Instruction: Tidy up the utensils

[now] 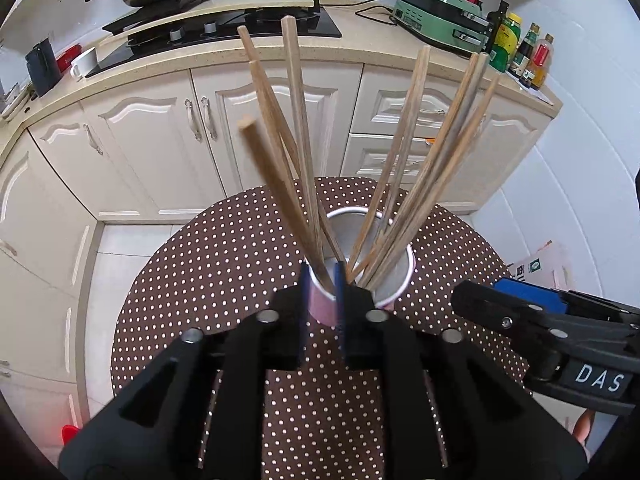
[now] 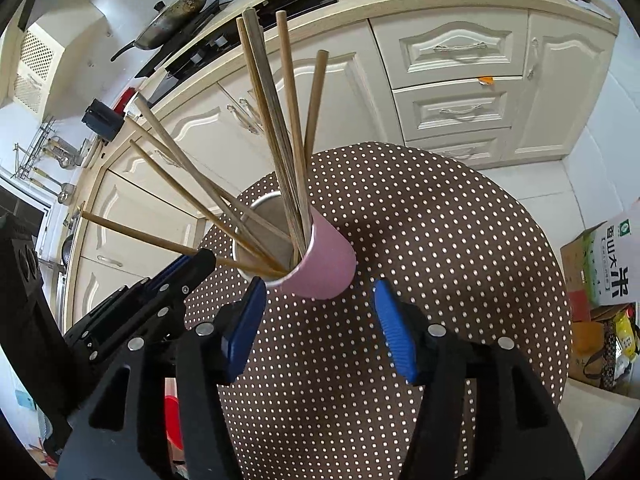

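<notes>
Left wrist view: the left hand-held gripper (image 1: 323, 304) has its jaws a little apart, with nothing pressed between them, just in front of the pink cup (image 1: 362, 276). The cup stands on the dotted worktop (image 1: 192, 280) and holds wooden chopsticks (image 1: 404, 184).

Right wrist view: the right hand-held gripper (image 2: 320, 332) stands wide apart and empty, near the cup (image 2: 324, 268).

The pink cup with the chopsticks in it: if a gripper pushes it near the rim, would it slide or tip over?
Probably tip. The pink cup looks tall and narrow, and the wooden chopsticks fan out far above its rim, so the weight likely sits high. The polka-dot tablecloth may grip the base rather than let it slide. The cup seems light, so a low, gentle push is safer.
</notes>
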`<state>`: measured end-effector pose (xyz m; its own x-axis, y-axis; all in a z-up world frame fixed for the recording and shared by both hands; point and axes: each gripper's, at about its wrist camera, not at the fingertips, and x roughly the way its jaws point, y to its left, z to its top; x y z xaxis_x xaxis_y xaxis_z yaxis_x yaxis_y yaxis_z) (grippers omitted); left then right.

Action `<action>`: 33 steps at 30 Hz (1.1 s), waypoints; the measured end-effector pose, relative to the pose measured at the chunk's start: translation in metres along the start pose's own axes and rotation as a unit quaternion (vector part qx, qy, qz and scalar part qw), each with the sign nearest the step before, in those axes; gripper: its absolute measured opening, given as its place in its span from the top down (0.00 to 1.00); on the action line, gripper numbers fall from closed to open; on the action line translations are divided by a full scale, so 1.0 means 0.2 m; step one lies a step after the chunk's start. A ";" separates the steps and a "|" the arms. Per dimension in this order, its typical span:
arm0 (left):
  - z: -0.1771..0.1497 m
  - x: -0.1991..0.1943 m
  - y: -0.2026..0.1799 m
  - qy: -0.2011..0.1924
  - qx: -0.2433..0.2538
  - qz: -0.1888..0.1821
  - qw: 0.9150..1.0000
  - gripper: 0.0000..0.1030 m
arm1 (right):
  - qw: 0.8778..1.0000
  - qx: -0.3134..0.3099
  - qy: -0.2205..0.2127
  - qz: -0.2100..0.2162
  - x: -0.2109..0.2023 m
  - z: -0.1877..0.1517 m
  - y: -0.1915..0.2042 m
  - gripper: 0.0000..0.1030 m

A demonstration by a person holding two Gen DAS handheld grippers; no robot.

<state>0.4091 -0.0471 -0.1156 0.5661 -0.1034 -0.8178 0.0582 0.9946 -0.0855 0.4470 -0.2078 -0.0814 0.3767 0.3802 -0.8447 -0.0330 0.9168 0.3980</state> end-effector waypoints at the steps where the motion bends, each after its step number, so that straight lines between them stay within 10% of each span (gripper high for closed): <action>1: -0.01 -0.01 0.00 -0.003 -0.002 0.000 1.000 0.60 | 1.000 0.002 -0.001 -0.001 -0.01 -0.01 0.00 0.45; 3: -0.03 -0.06 0.00 -0.023 -0.005 0.004 1.000 0.48 | 1.000 0.003 -0.004 -0.002 -0.03 -0.03 -0.01 0.43; 33: -0.34 -0.64 -0.12 -0.074 0.010 0.028 0.997 0.40 | 0.997 -0.038 -0.069 0.002 -0.56 -0.39 0.03 0.28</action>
<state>0.2792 -0.0580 -0.0482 0.6835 -0.0488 -0.7283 0.0392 0.9988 -0.0302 0.3319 -0.2359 -0.0123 0.5006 0.3687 -0.7832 -0.1024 0.9236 0.3693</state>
